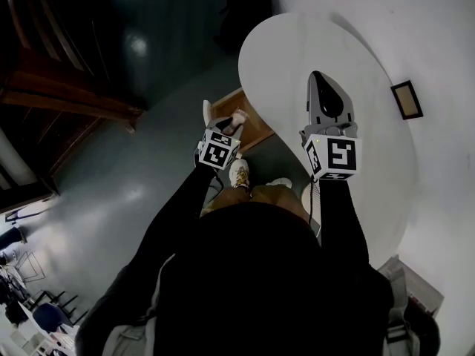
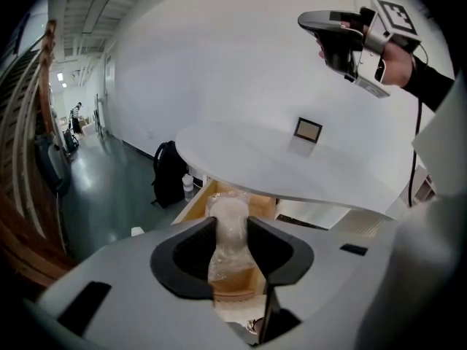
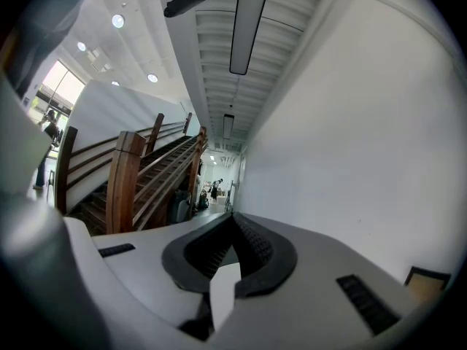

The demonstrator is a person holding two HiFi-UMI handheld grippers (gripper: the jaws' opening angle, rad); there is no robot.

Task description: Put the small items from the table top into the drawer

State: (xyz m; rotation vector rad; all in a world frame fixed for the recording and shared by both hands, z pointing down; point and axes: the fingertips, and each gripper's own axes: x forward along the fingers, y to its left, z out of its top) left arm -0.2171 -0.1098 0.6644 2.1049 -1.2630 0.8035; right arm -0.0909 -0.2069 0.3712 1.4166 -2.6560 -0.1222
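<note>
Left gripper view looks down at the wooden drawer [image 2: 193, 203], pulled out from under the white round counter [image 2: 241, 152]. We see bare wood on its walls and bottom. The rest of the inside is hidden behind what the gripper carries, so we can't tell what's in it.

The left gripper [image 2: 231, 221] has its jaws partly apart, w/ a clear-wrapped packet [image 2: 228, 261] between them. Pads touch it on both sides, so it's gripped, not let go. The packet sticks out past the tips & hangs over the drawer opening. Head view shows the same: left gripper [image 1: 231, 122] tilted down over the drawer [image 1: 256, 128], pale packet [image 1: 239, 116] at its tip.

One small dark-framed item [image 1: 407, 99] lies flat on the counter [image 1: 297, 43], near the wall, well apart from both grippers.

The right gripper [image 1: 318, 76] hovers level above the counter. Its jaws are closed tip to tip, w/ nothing between them.
</note>
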